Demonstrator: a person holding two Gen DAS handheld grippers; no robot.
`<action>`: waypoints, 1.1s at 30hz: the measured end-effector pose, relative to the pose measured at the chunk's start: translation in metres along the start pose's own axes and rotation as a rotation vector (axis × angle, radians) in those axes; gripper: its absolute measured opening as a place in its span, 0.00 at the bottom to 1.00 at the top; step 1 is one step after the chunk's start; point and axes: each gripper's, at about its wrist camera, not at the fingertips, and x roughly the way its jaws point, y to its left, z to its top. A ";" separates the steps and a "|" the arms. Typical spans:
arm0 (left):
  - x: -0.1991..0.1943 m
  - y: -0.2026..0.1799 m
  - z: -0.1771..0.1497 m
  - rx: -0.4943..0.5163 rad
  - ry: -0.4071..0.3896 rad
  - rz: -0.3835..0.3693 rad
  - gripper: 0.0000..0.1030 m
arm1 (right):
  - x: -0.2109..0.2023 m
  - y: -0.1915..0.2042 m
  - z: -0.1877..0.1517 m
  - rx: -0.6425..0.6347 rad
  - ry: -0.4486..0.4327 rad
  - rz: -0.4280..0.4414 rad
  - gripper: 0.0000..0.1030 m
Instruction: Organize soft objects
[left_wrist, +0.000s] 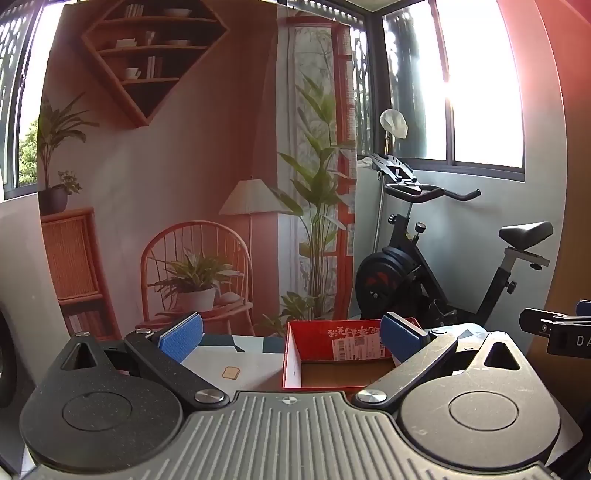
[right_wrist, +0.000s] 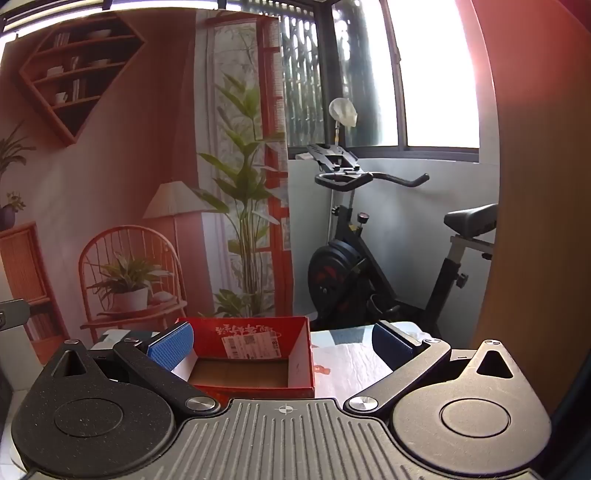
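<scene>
A red open cardboard box (left_wrist: 295, 354) with a white label inside stands on the table ahead; its brown floor looks bare. It also shows in the right wrist view (right_wrist: 303, 354). My left gripper (left_wrist: 291, 338) is open and empty, held above the table with the box between its blue pads. My right gripper (right_wrist: 282, 343) is open and empty, with the box toward its left finger. The right gripper's side shows at the right edge of the left wrist view (left_wrist: 554, 328). No soft object is in view.
The table has a patterned cloth (left_wrist: 229, 358) that reaches right of the box (right_wrist: 351, 362). Behind it hangs a printed room backdrop (left_wrist: 184, 184). An exercise bike (left_wrist: 424, 266) stands at the back right under a window. A wooden panel (right_wrist: 535, 221) rises at the right.
</scene>
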 end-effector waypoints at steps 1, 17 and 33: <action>0.000 0.000 0.000 0.001 0.000 -0.003 1.00 | 0.000 0.000 0.000 -0.002 0.010 -0.001 1.00; 0.001 0.000 -0.001 0.005 0.001 -0.016 1.00 | 0.000 0.000 0.000 0.001 0.007 0.000 1.00; 0.003 0.002 -0.001 0.000 0.007 -0.012 1.00 | 0.000 0.001 0.000 0.002 0.008 0.000 1.00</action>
